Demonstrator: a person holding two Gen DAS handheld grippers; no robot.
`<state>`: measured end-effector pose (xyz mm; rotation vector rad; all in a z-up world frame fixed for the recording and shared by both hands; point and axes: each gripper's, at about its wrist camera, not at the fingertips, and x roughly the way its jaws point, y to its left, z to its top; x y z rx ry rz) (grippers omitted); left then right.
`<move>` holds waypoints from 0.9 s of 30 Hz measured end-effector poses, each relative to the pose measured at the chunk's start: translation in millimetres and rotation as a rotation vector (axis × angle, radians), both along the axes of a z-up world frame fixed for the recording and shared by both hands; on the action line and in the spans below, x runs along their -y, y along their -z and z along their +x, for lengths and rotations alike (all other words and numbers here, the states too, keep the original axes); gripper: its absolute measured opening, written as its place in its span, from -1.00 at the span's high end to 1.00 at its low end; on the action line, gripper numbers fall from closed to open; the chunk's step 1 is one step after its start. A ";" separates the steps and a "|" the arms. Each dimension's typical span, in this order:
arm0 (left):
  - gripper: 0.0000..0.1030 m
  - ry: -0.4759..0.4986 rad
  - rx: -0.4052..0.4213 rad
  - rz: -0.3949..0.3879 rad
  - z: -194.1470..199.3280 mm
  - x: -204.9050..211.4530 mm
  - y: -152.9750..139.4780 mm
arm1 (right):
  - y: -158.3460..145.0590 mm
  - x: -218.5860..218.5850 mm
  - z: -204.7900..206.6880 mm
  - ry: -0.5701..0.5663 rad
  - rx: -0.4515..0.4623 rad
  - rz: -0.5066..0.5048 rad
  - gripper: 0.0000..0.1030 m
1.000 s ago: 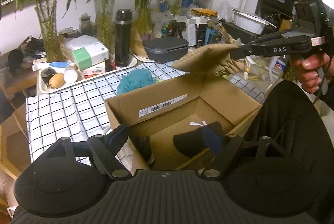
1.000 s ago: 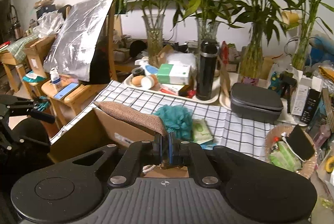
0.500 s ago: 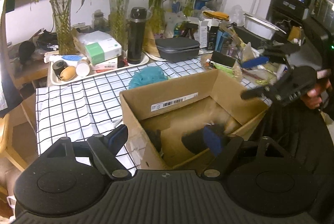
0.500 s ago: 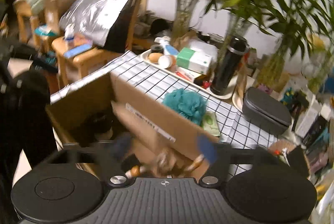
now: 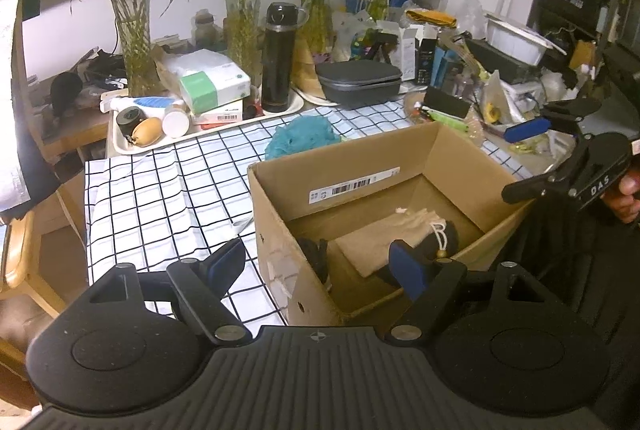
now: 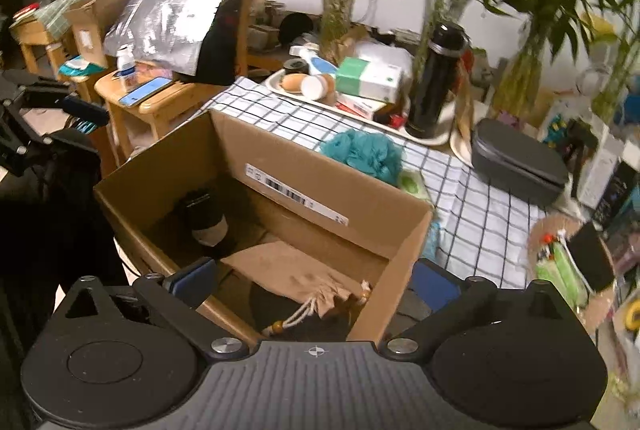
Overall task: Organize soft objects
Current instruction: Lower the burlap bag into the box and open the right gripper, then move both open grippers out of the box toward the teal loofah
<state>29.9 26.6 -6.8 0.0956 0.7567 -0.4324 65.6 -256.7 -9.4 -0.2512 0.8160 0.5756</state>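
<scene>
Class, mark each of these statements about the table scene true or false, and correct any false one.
1. The tan drawstring pouch lies inside the cardboard box. True.
2. The right tool is clamped on the pouch. False: its jaws have just opened and hold nothing.
3. The teal bath pouf is in the box. False: it sits on the checked tablecloth behind the box.
4. The black flask stands upright. True.
5. The left tool is open and empty. True.

White wall [image 5: 60, 25], wooden stools [image 6: 152, 105], checkered tablecloth [image 5: 160, 189]
</scene>
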 end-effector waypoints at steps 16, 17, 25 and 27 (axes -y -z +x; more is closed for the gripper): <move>-0.53 0.029 -0.007 0.044 6.3 15.4 1.2 | 3.6 20.4 12.9 0.148 -0.069 0.043 -1.00; -0.53 0.028 -0.008 0.044 7.1 15.3 1.1 | 3.9 21.1 13.9 0.155 -0.073 0.042 -1.00; -0.53 0.023 -0.010 0.036 11.9 15.4 1.0 | 6.3 21.6 20.5 0.170 -0.104 0.056 -1.00; -0.53 0.022 -0.008 0.041 12.1 15.5 1.1 | 5.5 20.9 21.2 0.172 -0.106 0.062 -1.00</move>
